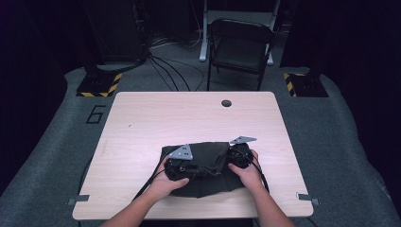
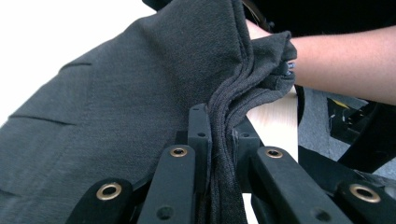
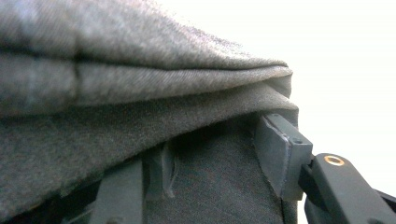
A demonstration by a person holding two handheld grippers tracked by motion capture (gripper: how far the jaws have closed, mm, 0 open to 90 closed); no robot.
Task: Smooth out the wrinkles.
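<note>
A dark grey garment lies folded on the near middle of the light wooden table. My left gripper rests on its left part, shut on several stacked layers of the cloth, which run up between the jaws of the left gripper. My right gripper is at the garment's right edge. In the right gripper view the right gripper has its jaws apart, with folded cloth draped over their tips and more cloth between them. The inner face of one pad is bare.
The table has a small round hole near its far edge. A dark folding chair stands beyond the table, with cables on the floor beside it. The person's right forearm crosses the top right of the left gripper view.
</note>
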